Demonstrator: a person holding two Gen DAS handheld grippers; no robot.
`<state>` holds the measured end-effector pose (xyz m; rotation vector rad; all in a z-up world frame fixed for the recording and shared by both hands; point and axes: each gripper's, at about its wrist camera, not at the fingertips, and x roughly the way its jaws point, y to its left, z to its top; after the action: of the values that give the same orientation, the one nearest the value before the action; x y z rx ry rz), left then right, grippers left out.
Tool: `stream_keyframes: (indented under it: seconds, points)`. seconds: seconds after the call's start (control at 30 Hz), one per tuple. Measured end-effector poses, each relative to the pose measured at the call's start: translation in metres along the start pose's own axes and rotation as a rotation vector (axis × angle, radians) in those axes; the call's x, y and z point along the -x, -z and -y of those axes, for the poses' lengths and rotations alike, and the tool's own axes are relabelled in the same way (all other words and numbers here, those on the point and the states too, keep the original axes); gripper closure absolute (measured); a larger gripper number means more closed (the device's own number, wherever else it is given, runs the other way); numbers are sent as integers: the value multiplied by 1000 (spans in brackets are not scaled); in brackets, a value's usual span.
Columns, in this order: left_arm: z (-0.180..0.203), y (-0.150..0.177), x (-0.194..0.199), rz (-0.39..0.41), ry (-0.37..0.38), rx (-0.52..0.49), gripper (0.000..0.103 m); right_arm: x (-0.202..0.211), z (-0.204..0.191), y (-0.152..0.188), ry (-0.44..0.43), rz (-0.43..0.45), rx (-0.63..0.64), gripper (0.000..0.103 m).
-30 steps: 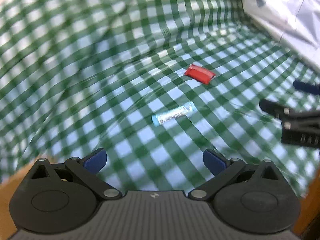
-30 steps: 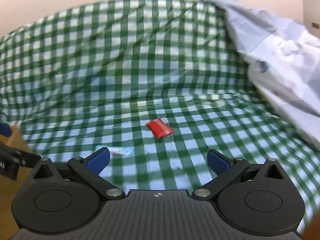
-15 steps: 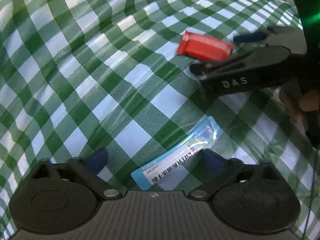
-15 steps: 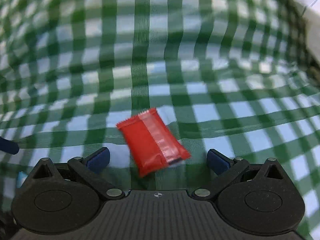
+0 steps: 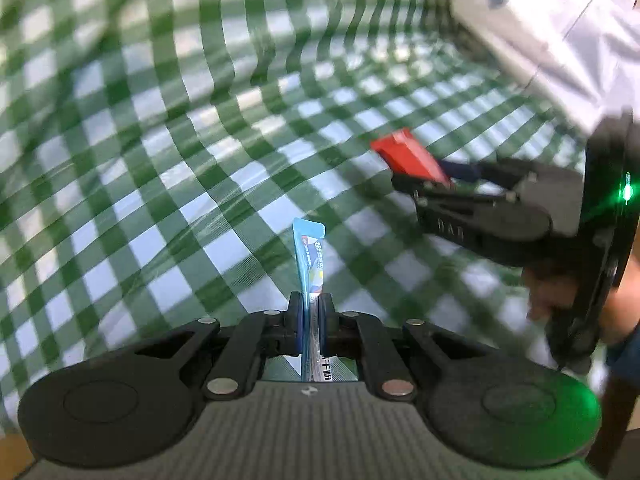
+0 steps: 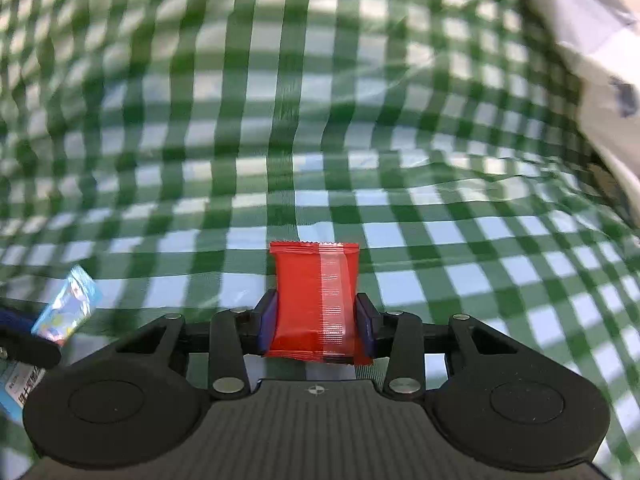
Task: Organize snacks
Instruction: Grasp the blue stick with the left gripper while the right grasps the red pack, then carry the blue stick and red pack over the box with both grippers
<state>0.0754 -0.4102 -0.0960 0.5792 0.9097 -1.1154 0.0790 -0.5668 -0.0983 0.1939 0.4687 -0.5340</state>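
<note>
My left gripper is shut on a thin blue snack stick packet, held on edge and pointing forward above the checked cloth. My right gripper is shut on a red snack packet, held flat between the pads. In the left wrist view the right gripper shows at the right with the red packet sticking out of it. In the right wrist view the blue packet shows at the far left, in the left gripper.
A green and white checked tablecloth covers the table. A white plastic bag lies at the back right; it also shows in the right wrist view. A hand holds the right gripper.
Both grippers came down over the packets, shut on them and lifted them off the cloth: the left took the blue stick packet, the right took the red packet.
</note>
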Motion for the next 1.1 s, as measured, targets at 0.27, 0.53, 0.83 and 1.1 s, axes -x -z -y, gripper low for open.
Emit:
stream_keyframes:
  seconds: [0.27,0.53,0.83,1.1]
  points:
    - [36,78,138,105,48,114,96,175,-28,32,-54,77,-80,61]
    - [44,181,259,136,-12,203,96,346,-106,72,-204,80,-84,61]
    - [26,304,367,146,-164,322,96,438,-224,124,-439,22,29,61]
    - [17,390,434,241,-263,383,96,502,-283,152,-529,-4,152,61]
